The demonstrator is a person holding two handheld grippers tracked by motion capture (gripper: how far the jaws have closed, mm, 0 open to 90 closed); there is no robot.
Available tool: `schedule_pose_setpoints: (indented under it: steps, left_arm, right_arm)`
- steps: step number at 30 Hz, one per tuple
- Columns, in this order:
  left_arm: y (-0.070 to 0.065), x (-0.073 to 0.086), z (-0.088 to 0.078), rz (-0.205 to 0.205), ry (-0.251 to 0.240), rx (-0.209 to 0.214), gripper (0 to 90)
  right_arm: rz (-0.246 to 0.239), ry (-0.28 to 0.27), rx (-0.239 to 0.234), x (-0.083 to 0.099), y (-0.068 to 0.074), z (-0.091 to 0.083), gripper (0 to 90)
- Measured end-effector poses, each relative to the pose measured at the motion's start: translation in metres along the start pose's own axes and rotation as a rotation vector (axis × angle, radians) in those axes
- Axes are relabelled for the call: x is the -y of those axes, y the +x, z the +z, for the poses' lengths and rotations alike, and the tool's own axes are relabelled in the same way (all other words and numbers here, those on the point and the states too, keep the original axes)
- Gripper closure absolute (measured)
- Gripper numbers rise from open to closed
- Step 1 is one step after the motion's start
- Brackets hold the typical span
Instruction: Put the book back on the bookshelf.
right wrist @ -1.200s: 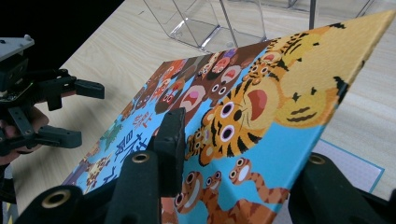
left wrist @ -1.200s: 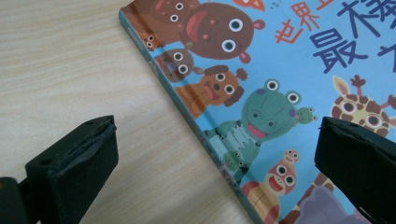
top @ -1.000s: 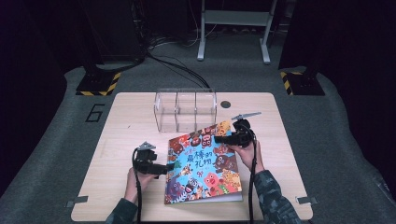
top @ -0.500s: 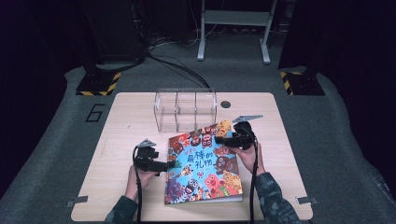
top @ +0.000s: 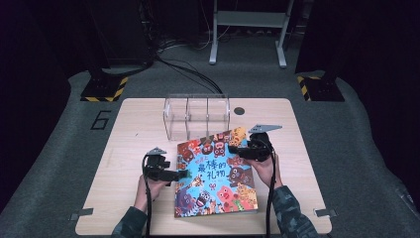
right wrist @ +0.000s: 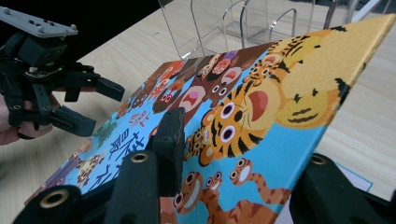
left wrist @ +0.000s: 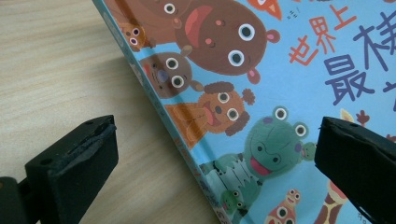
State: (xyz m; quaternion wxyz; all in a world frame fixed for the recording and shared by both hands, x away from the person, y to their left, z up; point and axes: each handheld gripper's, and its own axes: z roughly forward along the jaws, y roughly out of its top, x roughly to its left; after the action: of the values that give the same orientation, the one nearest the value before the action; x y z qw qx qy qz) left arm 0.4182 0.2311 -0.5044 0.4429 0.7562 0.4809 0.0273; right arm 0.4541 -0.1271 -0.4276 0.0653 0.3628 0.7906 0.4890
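Right tongs (top: 241, 151) clamp picture book (top: 215, 173) top corner, tilting it off surface (top: 129, 129). Left tongs (top: 182, 174) gape astride spine edge, probably untouched. Close squarely before lifting together.

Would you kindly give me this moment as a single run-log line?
right gripper: shut on picture book, edge lifted | left gripper: open, straddling book's spine edge | clear organizer: behind book

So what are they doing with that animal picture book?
A person is working at a wooden table with a gripper in each hand. The right gripper is clamped on the picture book's far edge and has it tilted up off the table. The left gripper sits open at the book's left edge, one jaw over the cover. A clear plastic rack stands behind.
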Motion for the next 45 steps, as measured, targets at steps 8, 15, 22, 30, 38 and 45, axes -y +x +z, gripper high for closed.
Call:
schedule_pose_setpoints:
  steps: [8,15,22,30,38,45]
  left_arm:
    - [0.0,-0.001,0.004,-0.003,0.006,0.014,0.0]
    - [-0.003,-0.002,0.006,0.004,0.009,0.018,0.0]
    - [-0.004,-0.002,0.006,0.014,0.027,0.047,0.0]
    - [-0.006,-0.001,0.006,0.016,0.019,0.128,4.1]
    - [-0.006,-0.001,0.007,0.018,0.02,0.127,7.9]
    - [-0.003,0.002,0.003,0.015,-0.006,0.131,11.4]
  right_arm:
    - [-0.02,-0.024,-0.001,0.003,0.001,-0.002,57.8]
    - [-0.047,-0.048,0.002,0.004,0.005,-0.006,57.7]
    - [-0.058,-0.077,-0.005,0.006,0.007,-0.008,57.6]
    - [-0.079,-0.099,-0.01,0.007,0.009,-0.009,57.4]
    - [-0.051,-0.11,0.009,0.012,0.007,-0.004,55.5]
    - [-0.015,-0.085,0.011,0.01,0.006,-0.003,55.0]
